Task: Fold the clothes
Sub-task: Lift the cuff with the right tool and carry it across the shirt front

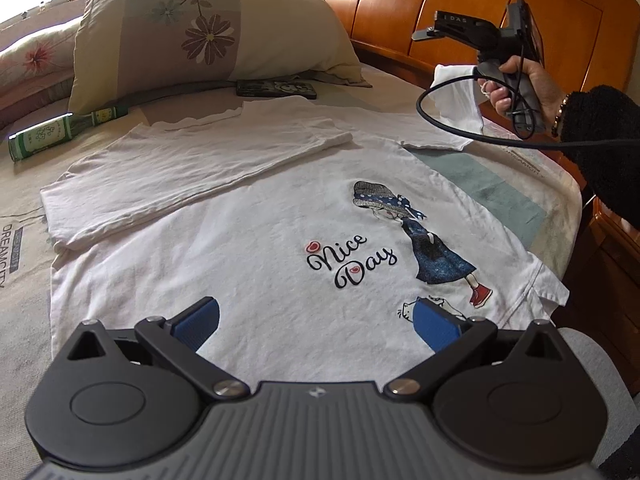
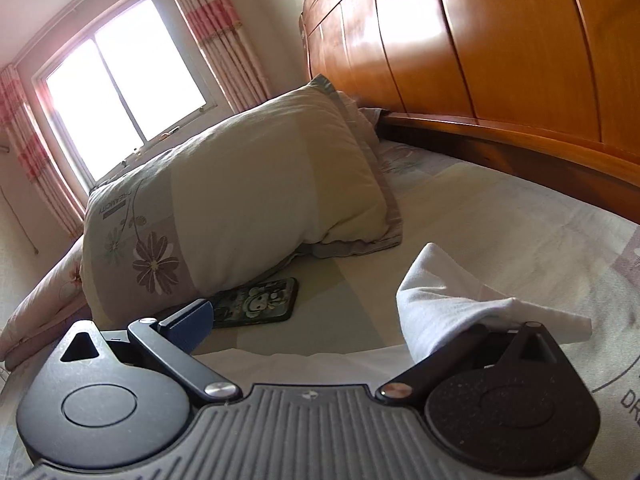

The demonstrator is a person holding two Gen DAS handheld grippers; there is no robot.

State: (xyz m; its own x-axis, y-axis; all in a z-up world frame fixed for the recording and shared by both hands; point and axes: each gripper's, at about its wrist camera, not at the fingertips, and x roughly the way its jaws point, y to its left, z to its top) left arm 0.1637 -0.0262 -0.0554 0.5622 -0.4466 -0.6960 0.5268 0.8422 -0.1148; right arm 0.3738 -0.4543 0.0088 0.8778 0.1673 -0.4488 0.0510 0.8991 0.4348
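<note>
Garment: white T-shirt [image 1: 256, 248] with a "Nice Day" print, lying print-up on the bed [image 1: 24, 184], between the pillow [image 1: 208, 32] and the near edge
Fold state: one side panel is turned in over the body as a long flat strip [image 1: 168, 168]; the opposite side, by the printed figure, lies spread, its sleeve [image 1: 548, 284] reaching the bed's edge
Far sleeve: a corner of white cloth [image 2: 444, 304] stands lifted in a peak, draped over one finger of the right gripper
Left gripper [image 1: 316, 320]: fingers spread wide, nothing between them, hovering over the near edge of the shirt
Right gripper [image 2: 332, 320]: one blue finger [image 2: 196, 320] is bare; the other is hidden under cloth. The fingers stand apart, so the cloth looks hung on one finger and not pinched; the left wrist view shows this gripper held by a hand [image 1: 516, 88] above the bed
Handling judgement: thin knit, light, limp, lightly creased; it will sag and drag if lifted by a single point, and will cling to the bedcover more than slide. Nothing fragile
Where to hold: at hems, sleeve edges or fold corners, pinching all layers together, two points at once so an edge travels straight
Risk: the folded strip may slip open if the body is tugged
Nearby: green bottle [image 1: 60, 132] and a phone [image 1: 276, 88] beside the shirt, clear of it
</note>
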